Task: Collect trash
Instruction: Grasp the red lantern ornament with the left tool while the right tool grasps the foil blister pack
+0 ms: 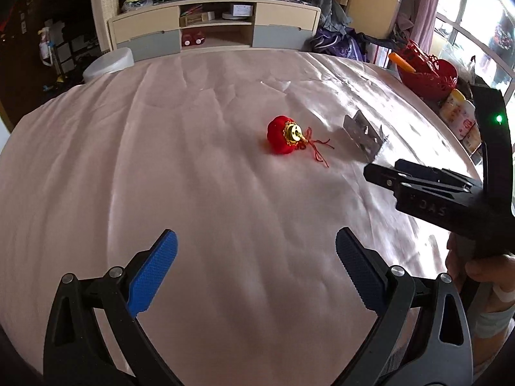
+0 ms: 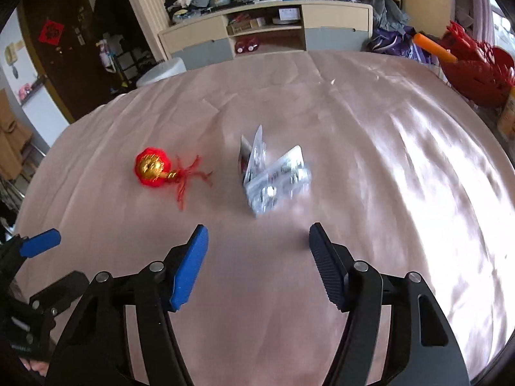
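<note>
Red-gold ornament [image 1: 285,134], silver blister pack [image 2: 273,180]

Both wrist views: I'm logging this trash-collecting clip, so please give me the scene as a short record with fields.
surface: round table under a pinkish cloth
trash: folded silver blister packs, right of the ornament, directly ahead of the right gripper
other item: red and gold tasselled ornament, lying on the cloth
table edge: red basket at far right
left gripper: open, empty
right gripper: open, empty, short of the packs
contact: none
</note>
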{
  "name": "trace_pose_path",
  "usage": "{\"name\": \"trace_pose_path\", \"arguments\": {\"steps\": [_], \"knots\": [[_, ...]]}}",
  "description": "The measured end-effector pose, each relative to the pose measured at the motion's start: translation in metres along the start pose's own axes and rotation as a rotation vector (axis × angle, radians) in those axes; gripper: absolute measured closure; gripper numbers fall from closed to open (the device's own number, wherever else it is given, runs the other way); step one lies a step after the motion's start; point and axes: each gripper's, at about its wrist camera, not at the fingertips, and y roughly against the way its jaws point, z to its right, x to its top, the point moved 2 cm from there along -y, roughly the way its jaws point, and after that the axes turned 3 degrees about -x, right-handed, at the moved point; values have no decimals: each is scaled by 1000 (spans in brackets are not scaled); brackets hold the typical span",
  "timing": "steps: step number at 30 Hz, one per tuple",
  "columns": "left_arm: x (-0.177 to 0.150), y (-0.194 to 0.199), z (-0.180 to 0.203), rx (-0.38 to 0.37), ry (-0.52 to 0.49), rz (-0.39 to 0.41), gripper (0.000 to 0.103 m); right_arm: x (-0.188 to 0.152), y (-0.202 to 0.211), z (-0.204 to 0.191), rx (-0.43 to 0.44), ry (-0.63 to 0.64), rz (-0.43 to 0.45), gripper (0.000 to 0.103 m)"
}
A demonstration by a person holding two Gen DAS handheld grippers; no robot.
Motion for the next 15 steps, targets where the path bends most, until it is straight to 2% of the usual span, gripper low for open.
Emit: {"name": "trace_pose_path", "arguments": {"steps": [3, 6, 11, 13, 15], "knots": [[10, -13, 0, -10, -2, -10, 9, 9, -7, -1, -3, -10, 0, 39], [22, -25, 1, -18, -13, -10, 9, 20, -14, 0, -28, -3, 3, 54], [45, -49, 5, -34, -15, -14, 10, 28, -20, 6, -45, 15, 8, 57], [53, -56, 7, -40, -16, -14, 10, 31, -23, 9, -46, 17, 12, 64], [61, -64, 7, -41, -9, -9, 10, 33, -23, 14, -38, 14, 14, 65]]}}
